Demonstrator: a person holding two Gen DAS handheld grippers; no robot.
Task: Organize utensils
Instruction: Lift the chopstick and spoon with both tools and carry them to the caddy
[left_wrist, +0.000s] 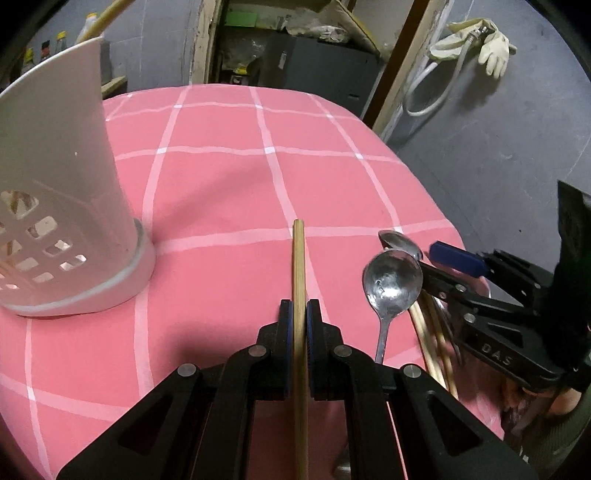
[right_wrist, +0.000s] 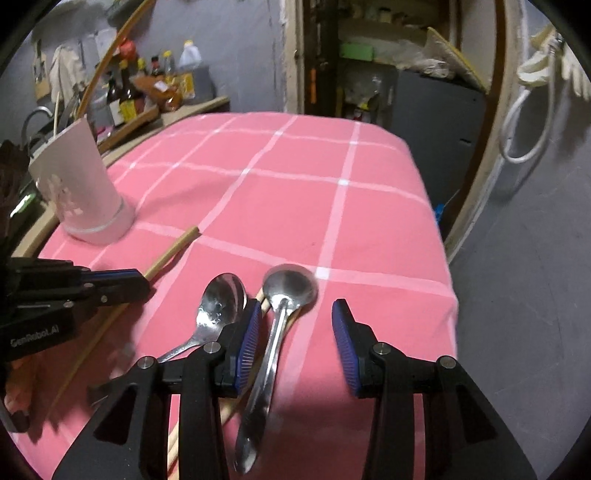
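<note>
My left gripper (left_wrist: 299, 314) is shut on a pair of wooden chopsticks (left_wrist: 298, 266) and holds them above the pink checked tablecloth (left_wrist: 221, 192); the chopsticks also show in the right wrist view (right_wrist: 173, 251). A white perforated utensil holder (left_wrist: 55, 206) stands at the left, also in the right wrist view (right_wrist: 79, 192). My right gripper (right_wrist: 293, 325) is open, its fingers on either side of a metal spoon (right_wrist: 284, 295). A second spoon (right_wrist: 218, 306) lies just to its left. More chopsticks (left_wrist: 432, 339) lie under the spoons.
The table's right edge (right_wrist: 443, 258) drops to a grey floor. Bottles (right_wrist: 147, 88) stand on a shelf behind the holder. A dark cabinet (left_wrist: 314, 66) stands past the far edge. A glove (left_wrist: 491, 48) hangs on the wall.
</note>
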